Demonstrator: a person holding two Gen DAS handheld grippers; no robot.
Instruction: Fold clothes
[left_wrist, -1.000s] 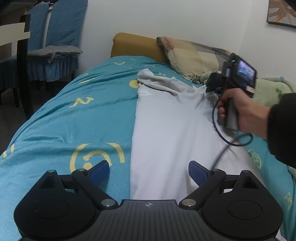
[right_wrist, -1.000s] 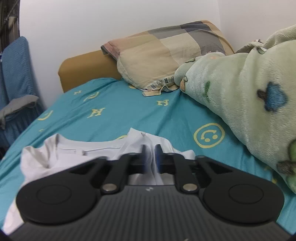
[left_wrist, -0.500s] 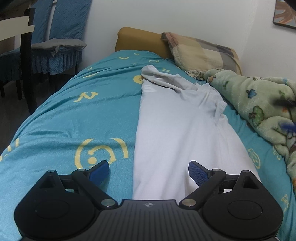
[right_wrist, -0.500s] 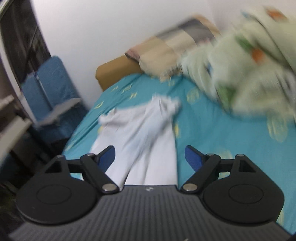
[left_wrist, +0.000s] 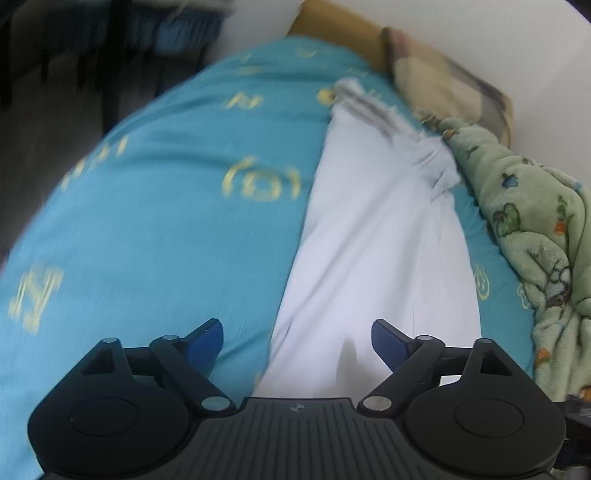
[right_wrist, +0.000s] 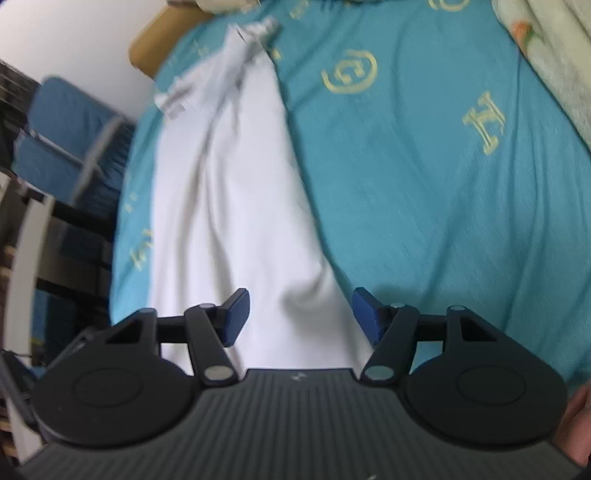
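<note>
A: Comparing with a second ago: right claw (right_wrist: 300, 314) was pinched on the shirt's (left_wrist: 373, 236) sleeve near the collar; now its jaws stand apart, nothing held, hovering above the hem end.

B: Left claw (left_wrist: 297, 341)?

A: Spread and empty throughout, now lower over the same hem. Shirt lies lengthwise on the bed (left_wrist: 155, 206), a long narrow strip, collar toward the pillow (left_wrist: 439, 85), blanket (left_wrist: 535, 236) just beside it.

B: Reading?

A: Sleeve fold appears finished. Both claws are likely lining up to take the hem corners for the crosswise fold.
</note>
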